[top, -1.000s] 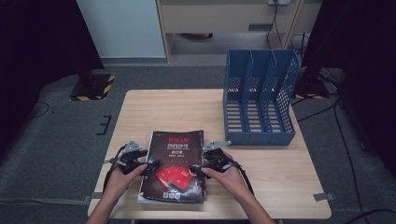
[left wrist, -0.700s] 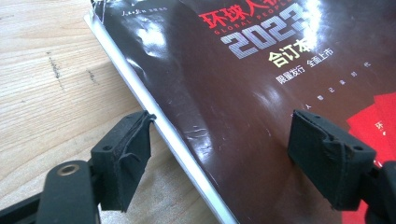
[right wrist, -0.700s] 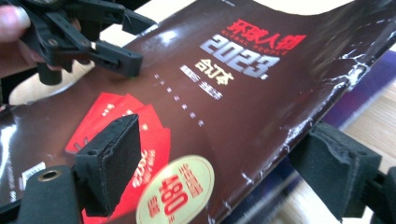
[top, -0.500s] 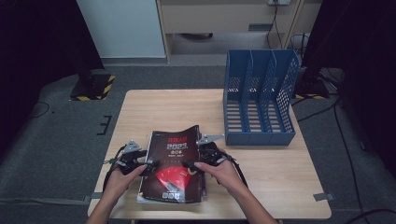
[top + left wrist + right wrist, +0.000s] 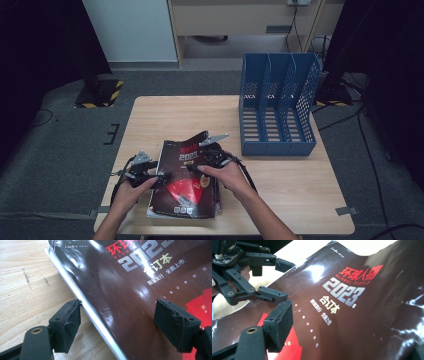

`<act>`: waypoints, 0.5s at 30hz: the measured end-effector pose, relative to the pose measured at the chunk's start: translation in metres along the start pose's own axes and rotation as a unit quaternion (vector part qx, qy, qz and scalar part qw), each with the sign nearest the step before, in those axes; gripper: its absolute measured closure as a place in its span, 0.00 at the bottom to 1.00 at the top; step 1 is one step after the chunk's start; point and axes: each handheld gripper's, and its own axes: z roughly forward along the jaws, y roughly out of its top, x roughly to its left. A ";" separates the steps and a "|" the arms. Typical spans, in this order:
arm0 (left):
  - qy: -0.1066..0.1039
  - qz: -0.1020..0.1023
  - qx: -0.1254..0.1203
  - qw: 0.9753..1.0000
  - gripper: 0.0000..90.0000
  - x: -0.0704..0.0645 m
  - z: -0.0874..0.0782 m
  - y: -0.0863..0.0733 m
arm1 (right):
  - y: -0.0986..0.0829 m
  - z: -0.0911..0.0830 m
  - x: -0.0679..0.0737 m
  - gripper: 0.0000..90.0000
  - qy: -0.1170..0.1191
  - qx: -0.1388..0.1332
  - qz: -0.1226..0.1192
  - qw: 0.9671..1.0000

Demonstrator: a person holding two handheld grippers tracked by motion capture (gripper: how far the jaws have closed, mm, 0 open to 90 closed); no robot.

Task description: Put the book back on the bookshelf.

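So the right gripper is sliding in from the magazine's right edge onto the middle of the cover, compared with a second ago when it was sitting out at the side, and the magazine is tilting a bit, its top right corner curling up off the table. The left gripper is staying put at the left edge the whole time. In the left gripper view its jaws are standing wide apart, one pad touching the spine edge down by the table, the other pad sitting over the cover, so it's straddling the edge and not clenching on anything yet. The right gripper's jaws are looking spread too, with one pad hovering just over the red patch, though I can't really make out its other jaw, so take that with a grain of salt. My read is the person is getting set to lift the magazine and stand it in the file rack, so a proper grip on the spine is the next thing needed. That rack is sitting at the table's far right, well apart from the magazine, and all three of its slots are looking empty.
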 end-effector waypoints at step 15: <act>0.006 0.003 -0.008 1.000 0.23 -0.002 -0.002 0.004 | -0.004 0.007 -0.004 0.85 -0.026 -0.012 0.002 1.000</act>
